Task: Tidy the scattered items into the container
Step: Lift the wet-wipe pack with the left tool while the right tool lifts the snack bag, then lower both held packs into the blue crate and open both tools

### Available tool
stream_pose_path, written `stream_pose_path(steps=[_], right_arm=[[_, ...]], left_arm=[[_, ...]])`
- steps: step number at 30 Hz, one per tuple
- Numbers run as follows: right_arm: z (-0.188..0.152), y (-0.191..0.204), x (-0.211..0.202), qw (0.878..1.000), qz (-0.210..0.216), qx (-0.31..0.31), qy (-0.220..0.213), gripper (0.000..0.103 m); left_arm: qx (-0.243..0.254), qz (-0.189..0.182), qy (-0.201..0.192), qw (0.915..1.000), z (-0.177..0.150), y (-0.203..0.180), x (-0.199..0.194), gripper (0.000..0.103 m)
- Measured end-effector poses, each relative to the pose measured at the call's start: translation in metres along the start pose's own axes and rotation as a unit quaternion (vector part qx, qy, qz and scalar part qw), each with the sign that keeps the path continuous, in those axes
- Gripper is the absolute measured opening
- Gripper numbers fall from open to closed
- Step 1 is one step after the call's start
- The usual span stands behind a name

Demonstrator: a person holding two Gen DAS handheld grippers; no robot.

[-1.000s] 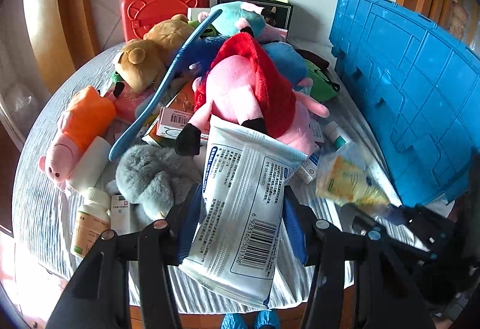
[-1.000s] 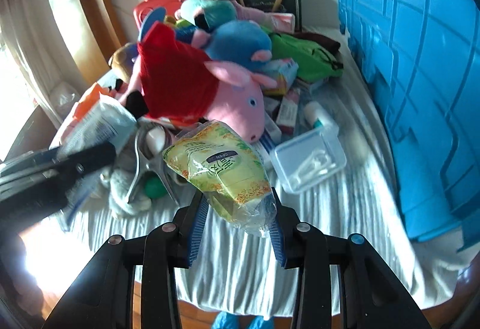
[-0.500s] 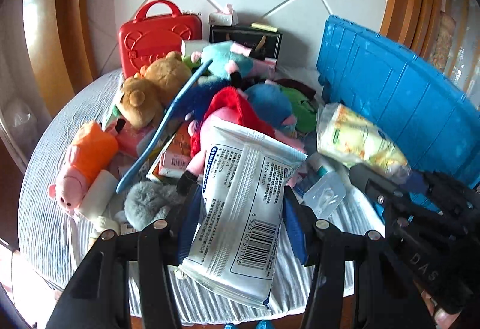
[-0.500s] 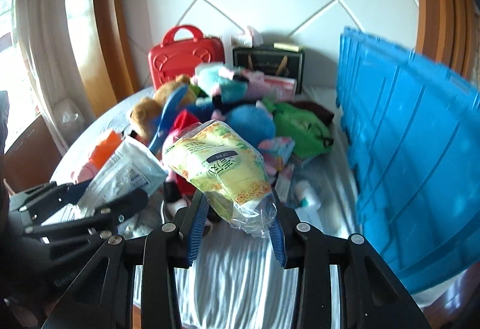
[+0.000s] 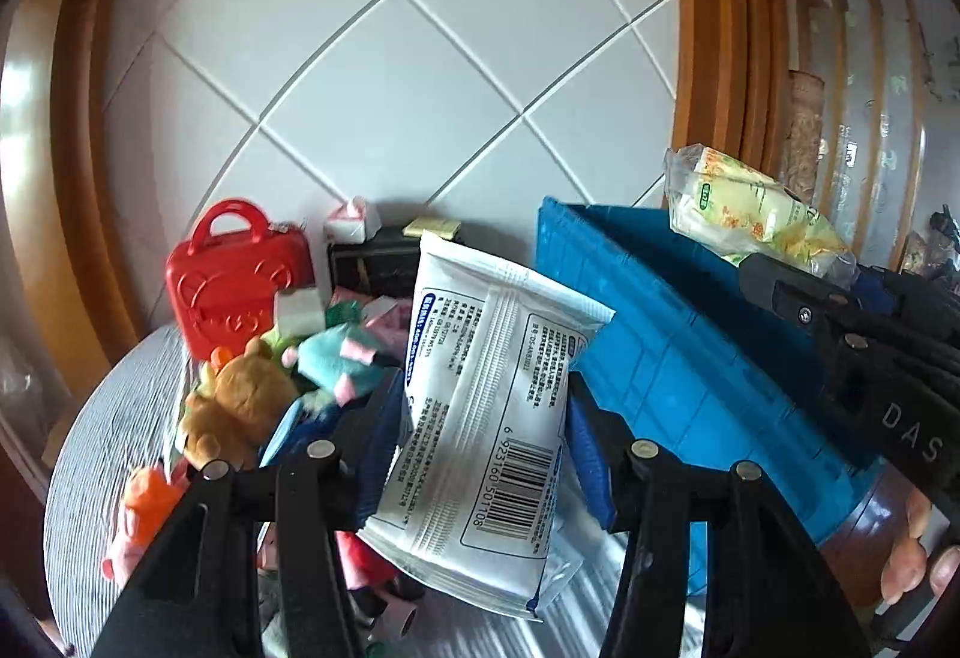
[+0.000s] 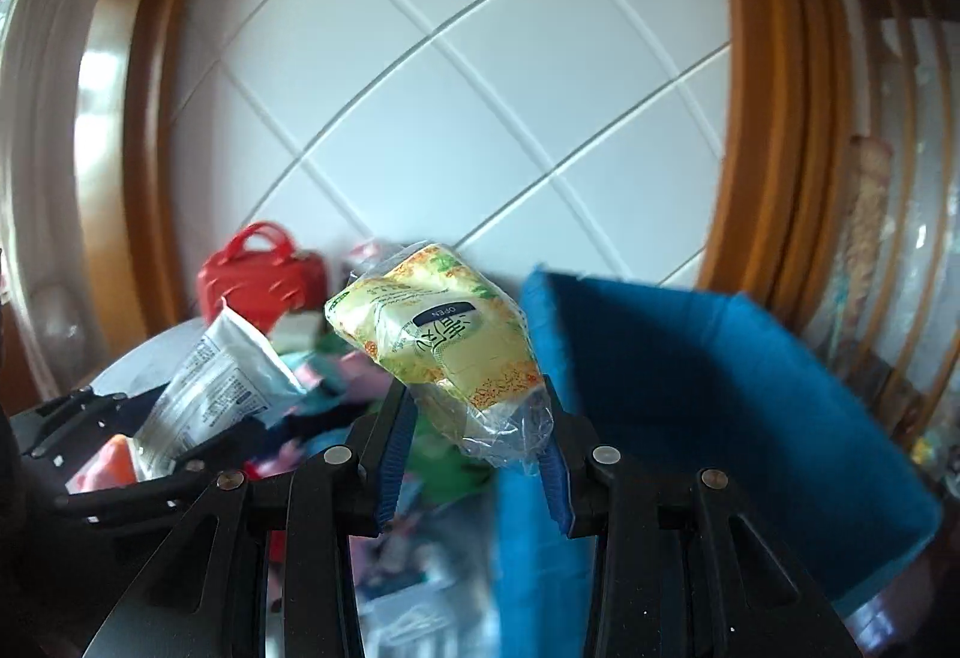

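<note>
My left gripper (image 5: 480, 418) is shut on a white wipes pack (image 5: 486, 418) with a barcode, held high above the table, left of the blue crate (image 5: 690, 358). My right gripper (image 6: 474, 442) is shut on a yellow-green wipes pack (image 6: 444, 340) in clear wrap, raised at the crate's near left rim (image 6: 690, 370). The yellow pack also shows in the left wrist view (image 5: 750, 208), above the crate's rim. The white pack shows at the left in the right wrist view (image 6: 216, 376).
A pile of plush toys (image 5: 252, 394), a red case (image 5: 240, 280) and a black box (image 5: 372, 262) lie on the round striped table (image 5: 108, 430) by the tiled wall. Wooden frames stand at both sides.
Both grippers have risen with their packs and moved toward the crate. The crate's open top now shows, and the right view is motion-blurred.
</note>
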State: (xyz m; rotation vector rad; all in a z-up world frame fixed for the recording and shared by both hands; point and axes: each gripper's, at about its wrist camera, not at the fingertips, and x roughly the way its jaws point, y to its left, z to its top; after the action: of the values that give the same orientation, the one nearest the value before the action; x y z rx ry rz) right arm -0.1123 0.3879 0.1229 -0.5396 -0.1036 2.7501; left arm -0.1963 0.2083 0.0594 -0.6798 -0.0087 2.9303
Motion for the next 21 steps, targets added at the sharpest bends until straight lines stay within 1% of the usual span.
stream_pose_path(steps=[3, 5, 8, 11, 12, 13, 14, 15, 18, 21], right_arm=[[0.019, -0.048, 0.001, 0.999, -0.033, -0.005, -0.002, 0.037], [0.029, -0.084, 0.011, 0.999, -0.048, -0.011, 0.014, 0.037], [0.035, -0.141, 0.038, 0.996, -0.068, -0.025, 0.057, 0.037], [0.022, -0.197, 0.081, 0.990, -0.075, -0.032, 0.115, 0.037], [0.015, -0.214, 0.098, 0.987, -0.073, -0.033, 0.142, 0.037], [0.004, -0.227, 0.115, 0.983, -0.069, -0.035, 0.167, 0.037], [-0.009, -0.239, 0.132, 0.979, -0.064, -0.038, 0.192, 0.037], [-0.021, -0.249, 0.150, 0.973, -0.057, -0.044, 0.221, 0.037], [-0.058, -0.271, 0.202, 0.953, -0.047, -0.059, 0.293, 0.037], [-0.093, -0.294, 0.253, 0.933, -0.035, -0.053, 0.354, 0.037]], left_arm=[[0.008, -0.037, 0.014, 0.9992, 0.035, -0.045, 0.024, 0.051], [0.011, -0.057, 0.036, 0.9977, 0.058, -0.079, 0.047, 0.051], [0.015, -0.077, 0.083, 0.9934, 0.084, -0.133, 0.091, 0.051], [0.007, -0.090, 0.154, 0.9839, 0.094, -0.188, 0.150, 0.051], [0.004, -0.087, 0.178, 0.9802, 0.096, -0.205, 0.174, 0.051], [0.004, -0.076, 0.199, 0.9770, 0.094, -0.218, 0.195, 0.051], [0.004, -0.065, 0.220, 0.9734, 0.090, -0.230, 0.216, 0.051], [0.000, -0.057, 0.247, 0.9674, 0.083, -0.241, 0.238, 0.051], [-0.012, -0.030, 0.324, 0.9453, 0.059, -0.260, 0.296, 0.051], [-0.014, -0.007, 0.382, 0.9241, 0.034, -0.272, 0.341, 0.051]])
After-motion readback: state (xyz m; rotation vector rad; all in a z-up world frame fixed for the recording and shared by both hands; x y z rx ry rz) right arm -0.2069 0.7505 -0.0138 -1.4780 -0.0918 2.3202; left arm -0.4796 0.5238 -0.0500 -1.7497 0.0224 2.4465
